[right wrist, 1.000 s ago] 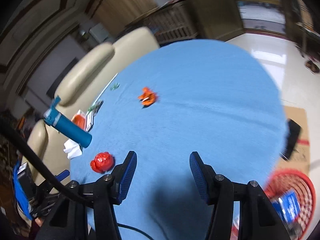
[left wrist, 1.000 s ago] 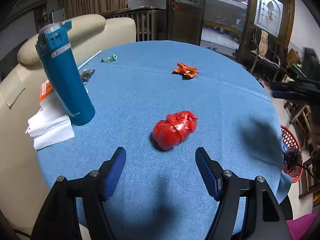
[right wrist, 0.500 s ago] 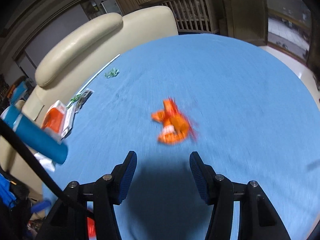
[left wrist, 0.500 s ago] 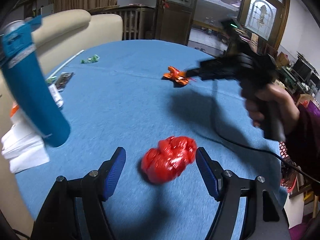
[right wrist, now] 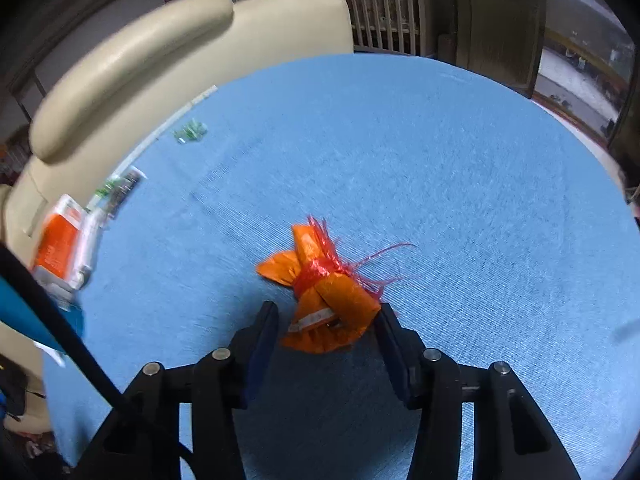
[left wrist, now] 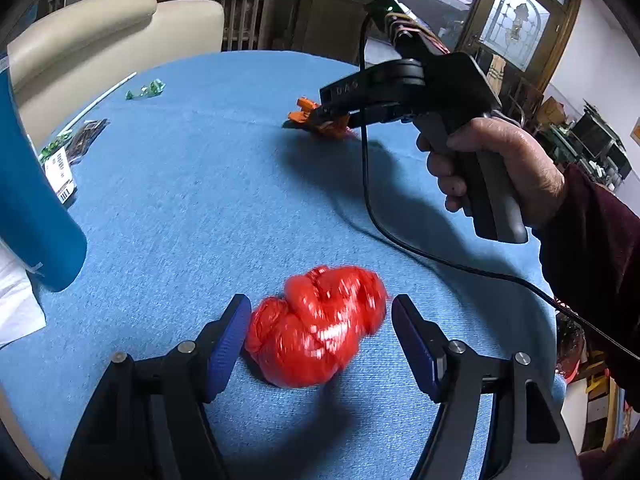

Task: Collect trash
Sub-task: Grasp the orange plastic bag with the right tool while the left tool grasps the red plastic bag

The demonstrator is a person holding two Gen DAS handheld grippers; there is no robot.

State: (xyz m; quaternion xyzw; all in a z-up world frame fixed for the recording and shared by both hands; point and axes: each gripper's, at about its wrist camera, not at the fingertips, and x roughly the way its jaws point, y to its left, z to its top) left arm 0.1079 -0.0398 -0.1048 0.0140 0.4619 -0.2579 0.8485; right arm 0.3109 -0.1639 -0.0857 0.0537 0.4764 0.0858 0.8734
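Red crumpled bag (left wrist: 318,326) lies between the wide-open left gripper (left wrist: 320,334), long axis 8-to-2 o'clock, not yet pinched. Orange wrapper (right wrist: 326,304) sits likewise inside the wide-open right gripper (right wrist: 326,330), on the blue table (right wrist: 440,160).

Bag (left wrist: 316,326) lies between left tool (left wrist: 318,330) fingers, on table (left wrist: 208,184).

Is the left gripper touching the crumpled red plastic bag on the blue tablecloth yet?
Cannot tell. In the left wrist view the crumpled red plastic bag sits between the open left gripper; blue cloth shows before one finger, but the bag meets the other pad's outline.
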